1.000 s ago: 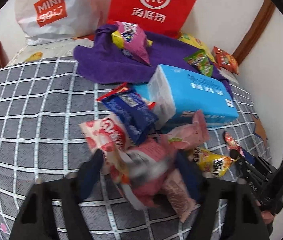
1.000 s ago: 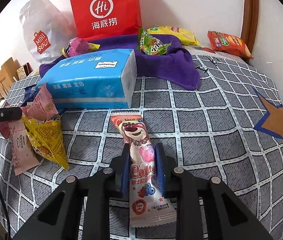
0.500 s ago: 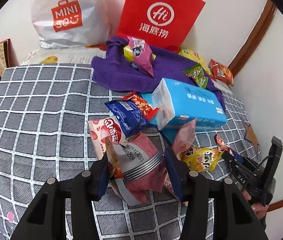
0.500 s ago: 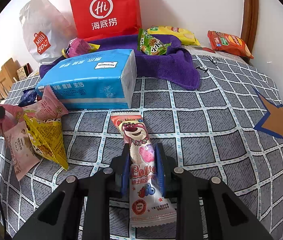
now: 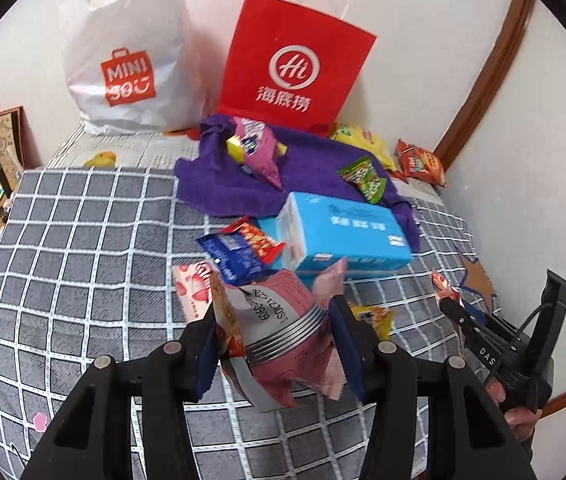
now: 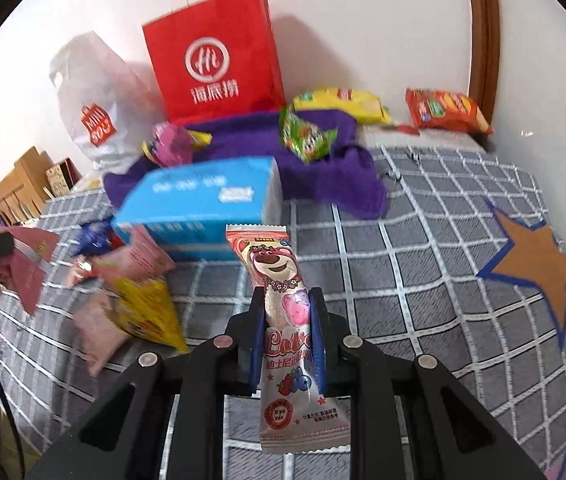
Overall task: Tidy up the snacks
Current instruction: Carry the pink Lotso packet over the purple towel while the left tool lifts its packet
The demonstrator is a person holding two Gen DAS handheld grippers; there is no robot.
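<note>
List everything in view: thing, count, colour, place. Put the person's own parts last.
Paper carrier bag: 1, red, upright against the back wall.
Plastic shopping bag: 1, white with red logo, beside the red bag.
Towel: 1, purple, spread before the bags.
Tissue pack: 1, blue, on the checked cover.
Checked bed cover: 1, grey and white.
Small green snack packet: 1, on the towel.
Yellow snack bag: 1, behind the towel.
Orange-red snack bag: 1, far right by the wall.
Bear-print snack stick: 1, pink, in the right tongs.
Pink snack packets: a bunch, in the left tongs.
Left tongs: shut.
Right tongs: shut.
</note>
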